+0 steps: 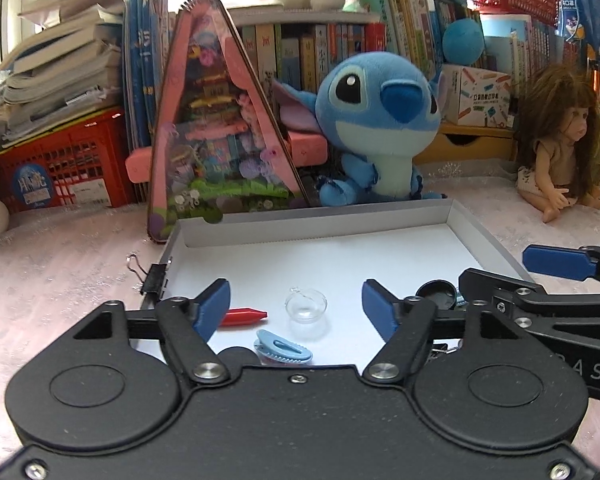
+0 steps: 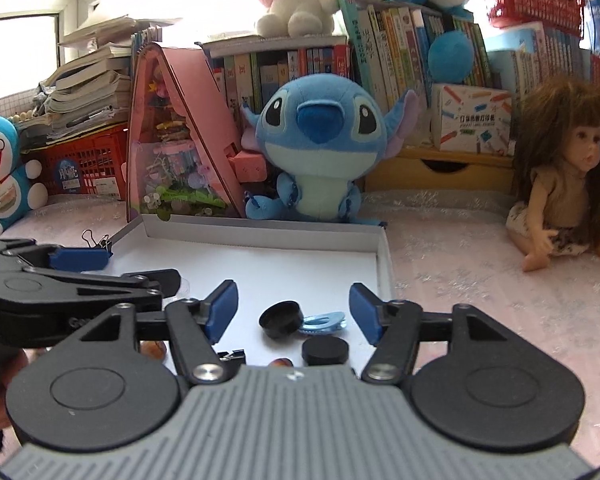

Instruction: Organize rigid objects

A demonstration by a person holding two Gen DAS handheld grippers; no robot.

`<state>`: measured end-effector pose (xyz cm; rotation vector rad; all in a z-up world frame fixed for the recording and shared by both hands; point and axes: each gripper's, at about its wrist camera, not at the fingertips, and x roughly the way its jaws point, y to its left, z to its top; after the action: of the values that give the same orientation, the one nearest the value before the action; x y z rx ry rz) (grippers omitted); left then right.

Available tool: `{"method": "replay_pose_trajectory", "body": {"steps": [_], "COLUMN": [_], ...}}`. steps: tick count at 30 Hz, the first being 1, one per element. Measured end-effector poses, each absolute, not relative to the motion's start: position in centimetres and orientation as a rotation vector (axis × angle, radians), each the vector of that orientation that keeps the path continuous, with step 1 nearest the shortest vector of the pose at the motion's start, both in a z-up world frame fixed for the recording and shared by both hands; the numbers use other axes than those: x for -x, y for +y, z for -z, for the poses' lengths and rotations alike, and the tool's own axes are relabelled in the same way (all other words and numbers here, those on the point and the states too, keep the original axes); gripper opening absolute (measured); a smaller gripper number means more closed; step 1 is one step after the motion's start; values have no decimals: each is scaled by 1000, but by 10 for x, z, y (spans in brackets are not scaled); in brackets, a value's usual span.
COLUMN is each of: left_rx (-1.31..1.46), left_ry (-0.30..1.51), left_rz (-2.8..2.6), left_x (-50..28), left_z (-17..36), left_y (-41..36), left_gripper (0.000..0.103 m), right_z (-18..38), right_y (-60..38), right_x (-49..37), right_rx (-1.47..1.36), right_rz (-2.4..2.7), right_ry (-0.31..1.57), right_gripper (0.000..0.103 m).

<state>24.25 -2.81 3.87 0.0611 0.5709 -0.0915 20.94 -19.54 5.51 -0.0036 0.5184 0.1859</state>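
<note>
My left tool (image 1: 296,308) is released over the near part of the white tray (image 1: 488,236), nothing between its pads. Under it lie a clear cup (image 1: 306,305), a red crayon (image 1: 244,317) to its left, and a blue clip (image 1: 283,346) nearer me. My right tool (image 2: 293,307) is released too, empty, above a black cap (image 2: 282,319) and a black disc (image 2: 325,350) near the tray's right wall. A binder clip (image 1: 153,278) grips the tray's left edge.

Ahead of my tongs sits a blue plush toy (image 1: 380,128); a long-haired doll (image 2: 560,196) sits off to my right.
</note>
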Motion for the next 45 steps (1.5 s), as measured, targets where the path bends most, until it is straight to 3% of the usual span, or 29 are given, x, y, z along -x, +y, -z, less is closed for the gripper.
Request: {"method": "replay_pose_trajectory", "body": {"steps": [9, 45], "left_rx": [-52, -41], "left_ry": [561, 590], "left_rz": [100, 120], "left_x": [-220, -152], "left_z": [-47, -31], "left_y": [-22, -7], "left_gripper": [78, 78], "right_z": [-60, -50], "right_y": [-198, -192], "right_x": [-191, -136], "right_rx": [-7, 3], "right_rz": [-193, -203], "right_ry": [509, 527], "right_gripper": [83, 87]}}
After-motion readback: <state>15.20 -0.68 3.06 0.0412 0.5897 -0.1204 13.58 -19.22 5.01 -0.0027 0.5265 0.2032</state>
